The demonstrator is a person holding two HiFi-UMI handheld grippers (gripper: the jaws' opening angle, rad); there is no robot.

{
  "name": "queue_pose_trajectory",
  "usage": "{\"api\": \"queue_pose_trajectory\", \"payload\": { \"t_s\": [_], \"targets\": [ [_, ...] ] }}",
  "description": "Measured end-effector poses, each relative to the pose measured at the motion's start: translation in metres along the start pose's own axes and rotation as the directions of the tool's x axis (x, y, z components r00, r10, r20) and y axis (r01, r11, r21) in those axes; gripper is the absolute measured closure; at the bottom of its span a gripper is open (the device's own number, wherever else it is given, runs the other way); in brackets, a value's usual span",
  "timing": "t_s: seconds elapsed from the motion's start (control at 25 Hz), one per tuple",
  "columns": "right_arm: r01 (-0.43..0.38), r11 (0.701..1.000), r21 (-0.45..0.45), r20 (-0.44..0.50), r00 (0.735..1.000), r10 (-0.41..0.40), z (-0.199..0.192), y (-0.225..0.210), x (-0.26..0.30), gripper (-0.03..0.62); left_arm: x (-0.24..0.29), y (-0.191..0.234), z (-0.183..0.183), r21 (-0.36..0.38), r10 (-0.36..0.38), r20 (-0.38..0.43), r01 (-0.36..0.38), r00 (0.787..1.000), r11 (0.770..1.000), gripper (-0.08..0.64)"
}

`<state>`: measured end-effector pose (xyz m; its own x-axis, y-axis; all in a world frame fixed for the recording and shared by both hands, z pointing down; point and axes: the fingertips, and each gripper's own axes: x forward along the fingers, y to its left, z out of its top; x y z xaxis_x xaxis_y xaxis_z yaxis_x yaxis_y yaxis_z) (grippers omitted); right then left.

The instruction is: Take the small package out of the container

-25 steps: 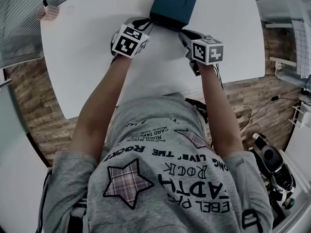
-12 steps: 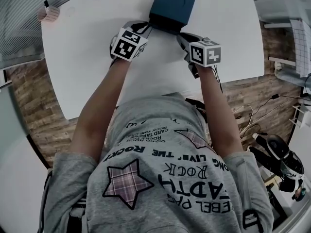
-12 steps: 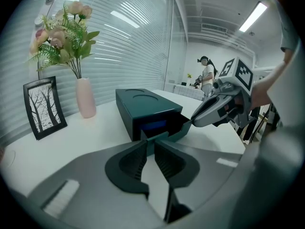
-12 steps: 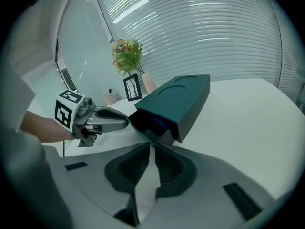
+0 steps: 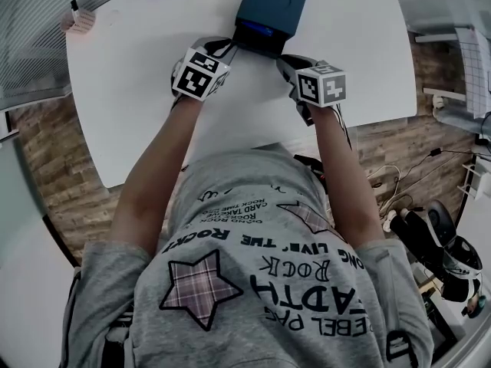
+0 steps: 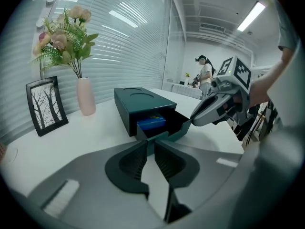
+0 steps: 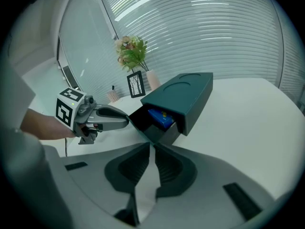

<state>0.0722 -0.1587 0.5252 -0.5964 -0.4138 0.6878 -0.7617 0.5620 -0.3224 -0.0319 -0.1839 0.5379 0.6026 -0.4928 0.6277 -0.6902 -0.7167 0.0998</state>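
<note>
While nearly shut, hand-held grippers (image 6: 149,143) (image 7: 152,147) pinch drawer (image 6: 167,135).

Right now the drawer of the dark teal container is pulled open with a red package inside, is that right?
No: the package in the container's open drawer is blue, not red, as the left gripper view shows.

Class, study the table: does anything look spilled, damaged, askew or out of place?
Nothing is spilled or damaged. The one thing not closed is the dark container's drawer, which stands partly out with the blue package showing inside. The vase and picture frame stand upright.
</note>
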Motion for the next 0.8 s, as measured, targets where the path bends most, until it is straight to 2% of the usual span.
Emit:
{"api": "queue_pose_trajectory", "payload": {
  "t_s": [0.16,0.32,0.8],
  "targets": [
    [-0.005,1.000,-0.008,-0.012,1.000,0.005,-0.005,0.001,-0.005,0.548,-0.002,-0.007,-0.001,0.004,-0.003,-0.005,0.003,1.000,1.000,0.500],
    [-0.015,1.000,-0.006,-0.025,1.000,0.015,-0.008,0.002,-0.006,0.548,-0.001,-0.010,-0.003,0.038,0.000,-0.019,0.001,1.000,0.999,0.500],
    [-0.038,0.999,-0.011,-0.054,0.998,0.037,-0.020,0.017,-0.011,0.549,-0.015,-0.019,-0.013,0.026,-0.021,-0.019,0.021,1.000,0.999,0.500]
  ]
}}
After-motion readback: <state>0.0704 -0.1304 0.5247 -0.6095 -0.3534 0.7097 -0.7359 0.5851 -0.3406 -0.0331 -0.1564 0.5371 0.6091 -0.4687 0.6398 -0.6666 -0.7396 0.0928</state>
